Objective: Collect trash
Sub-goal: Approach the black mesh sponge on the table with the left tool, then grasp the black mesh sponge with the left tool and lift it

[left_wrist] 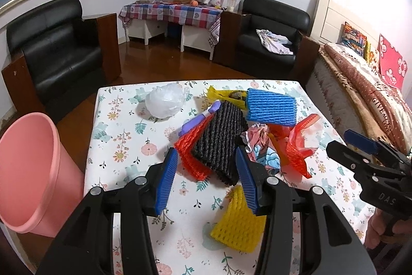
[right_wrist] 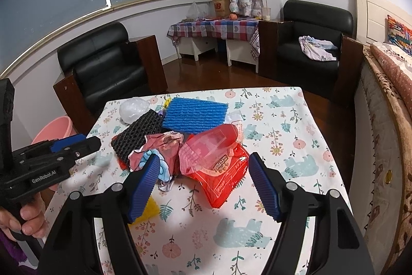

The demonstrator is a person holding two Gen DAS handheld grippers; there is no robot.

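On the floral table (left_wrist: 123,120), trash sits piled around a black foam net (left_wrist: 219,138): blue foam net (left_wrist: 270,107) behind it, white plastic bag (left_wrist: 164,102) to its far left, crumpled wrapper (right_wrist: 159,148) and red packet (right_wrist: 221,161) to its right, yellow foam net (left_wrist: 237,223) nearer. Pink bin (left_wrist: 31,179) stands beside the table, left of the net. Left gripper (left_wrist: 207,179) and right gripper (right_wrist: 202,179) hover near the net, fingers spread, nothing held.

**Two wrist views over one table**

We look down from the near edge of the floral table (left_wrist: 123,120), both cameras close above it. The left view sits nearer the pink bin (left_wrist: 33,184); both share the trash pile (right_wrist: 180,141) and armchairs beyond.
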